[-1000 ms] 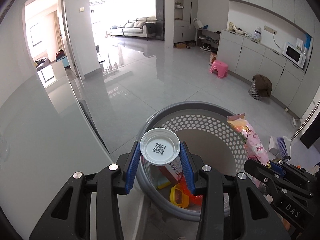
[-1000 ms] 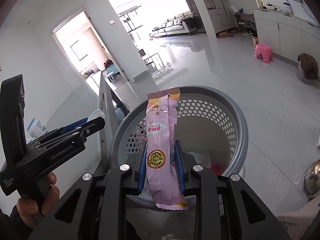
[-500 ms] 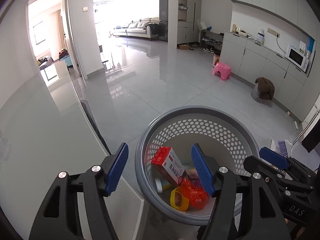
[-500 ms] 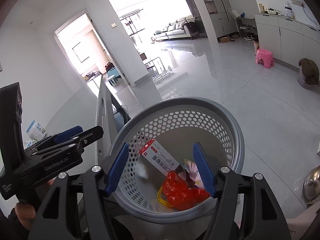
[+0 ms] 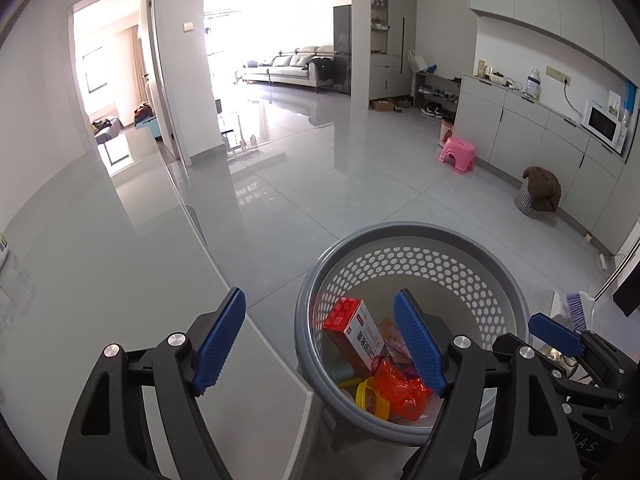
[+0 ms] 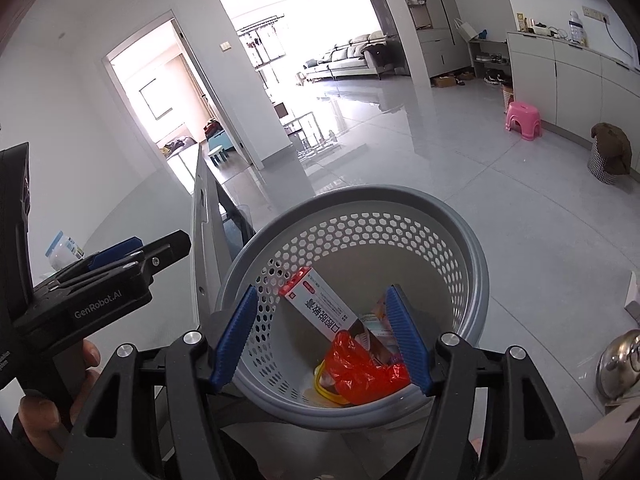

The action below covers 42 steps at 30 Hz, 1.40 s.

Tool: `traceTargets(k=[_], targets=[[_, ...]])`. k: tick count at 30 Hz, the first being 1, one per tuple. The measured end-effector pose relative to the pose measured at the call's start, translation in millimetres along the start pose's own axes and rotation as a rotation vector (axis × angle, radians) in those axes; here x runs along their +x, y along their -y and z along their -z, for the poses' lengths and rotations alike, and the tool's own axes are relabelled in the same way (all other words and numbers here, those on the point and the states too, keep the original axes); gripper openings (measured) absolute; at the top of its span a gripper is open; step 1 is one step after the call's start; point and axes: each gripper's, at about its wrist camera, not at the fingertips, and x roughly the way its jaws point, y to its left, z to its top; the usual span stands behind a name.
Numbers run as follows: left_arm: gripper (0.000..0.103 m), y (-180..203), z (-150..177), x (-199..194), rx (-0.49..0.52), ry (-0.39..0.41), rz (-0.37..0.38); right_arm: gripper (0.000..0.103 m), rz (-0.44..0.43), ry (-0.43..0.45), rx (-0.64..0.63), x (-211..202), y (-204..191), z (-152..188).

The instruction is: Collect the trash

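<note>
Grey basket point(image 6: 476, 264) half-hides trash; left gripper point(image 5: 320, 338), right gripper point(image 6: 322, 336) gape.

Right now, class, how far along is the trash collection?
Done: a red-and-white box, red wrapper and yellow ring lie in the grey basket. In hand: nothing; left tongs and right tongs gape empty. Left: possibly the container on the table.

Left gripper point(image 5: 320, 340) and right gripper point(image 6: 322, 336) both hang empty, jaws spread wide
</note>
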Motion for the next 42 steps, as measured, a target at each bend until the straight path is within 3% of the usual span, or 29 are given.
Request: traceTargets(k=[4, 8, 14, 42], targets=[[0.081, 0.5, -0.8, -4.9, -0.003, 0.01, -0.007, 0.074, 0.03, 0.019, -0.008, -5.2, -3.8, 2.0], [0.09, -0.5, 2.0, -12.0, -0.002, 0.021, -0.017, 0.077, 0.044, 0.026, -0.007, -8.4, -5.0, 4.3], [0.094, -3.5, 3.8, -19.0, -0.009, 0.031, -0.02, 0.079, 0.045, 0.032, -0.005, -13.0, -7.3, 2.3], [0.097, -9.3, 7.6, -31.7, -0.006, 0.039, -0.059, 0.08, 0.092, 0.033, -0.03, -21.4, -19.1, 1.7]])
